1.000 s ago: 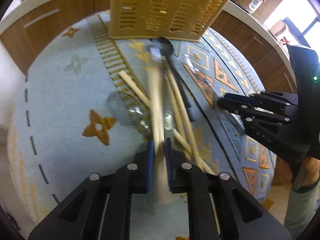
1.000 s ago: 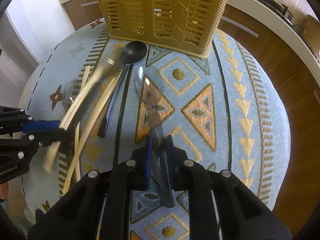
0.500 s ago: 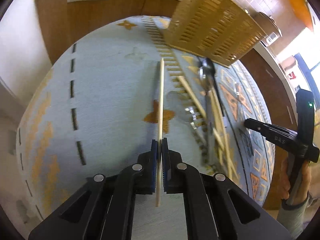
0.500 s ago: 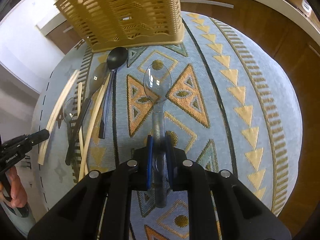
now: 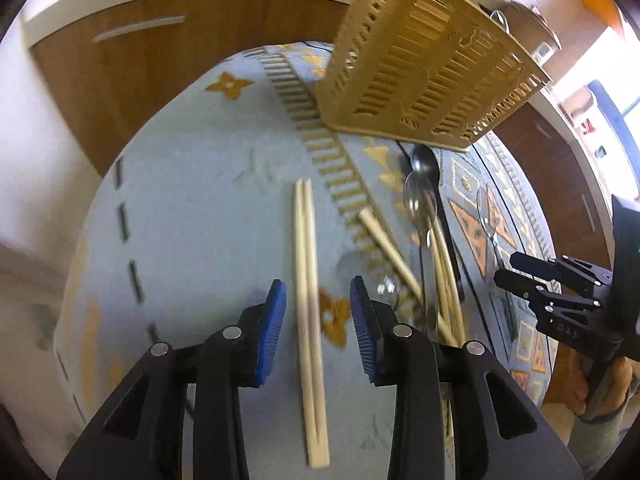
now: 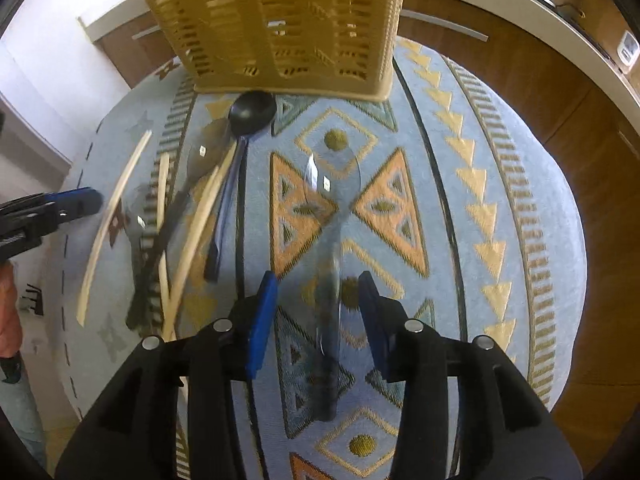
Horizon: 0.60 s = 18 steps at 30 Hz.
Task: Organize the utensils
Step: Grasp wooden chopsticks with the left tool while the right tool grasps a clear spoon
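Both releases done since the earlier frames: left hand-held gripper (image 5: 318, 312), clamped on a chopstick half a second back, now has jaws opening with the chopstick pair (image 5: 306, 264) lying free on the rug (image 5: 200, 200), centre frame. Right hand-held gripper (image 6: 318, 316) likewise opening; clear plastic spoon (image 6: 332, 216) lies between its pads, untouched. Sorting by type looks underway. Remaining pile (image 6: 180, 220) sits mid-left, below the yellow basket (image 6: 280, 20).

At the top of the frame the yellow basket (image 6: 280, 20) ran off the edge, so I couldn't see its rim. Lower left, the piled wooden sticks (image 6: 188, 236) and a dark handle (image 6: 160, 248) were smeared with blur.
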Motion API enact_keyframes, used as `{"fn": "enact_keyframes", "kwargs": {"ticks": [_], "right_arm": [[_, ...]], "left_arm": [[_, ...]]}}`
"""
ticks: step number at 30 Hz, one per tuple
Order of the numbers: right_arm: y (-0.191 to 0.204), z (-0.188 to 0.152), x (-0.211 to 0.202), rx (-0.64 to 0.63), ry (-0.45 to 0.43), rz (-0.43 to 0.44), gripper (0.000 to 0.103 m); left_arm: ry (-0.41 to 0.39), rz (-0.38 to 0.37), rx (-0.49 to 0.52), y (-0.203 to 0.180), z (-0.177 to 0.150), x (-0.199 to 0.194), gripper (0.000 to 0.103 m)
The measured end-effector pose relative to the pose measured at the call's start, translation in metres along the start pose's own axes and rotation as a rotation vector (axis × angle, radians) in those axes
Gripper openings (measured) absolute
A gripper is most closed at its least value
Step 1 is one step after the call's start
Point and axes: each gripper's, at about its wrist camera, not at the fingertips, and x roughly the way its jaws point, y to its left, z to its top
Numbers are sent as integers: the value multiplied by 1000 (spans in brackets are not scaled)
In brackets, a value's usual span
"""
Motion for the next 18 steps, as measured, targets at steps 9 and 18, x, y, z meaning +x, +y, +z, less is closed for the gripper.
{"fn": "enact_keyframes", "kwargs": {"ticks": [9, 18], "right_arm": [[-15, 47, 22, 63, 67, 44, 39], [10, 70, 38, -19, 60, -38, 30]], "left_arm": [[113, 98, 99, -19, 31, 28, 31], [127, 178, 152, -24, 45, 33, 11]]}}
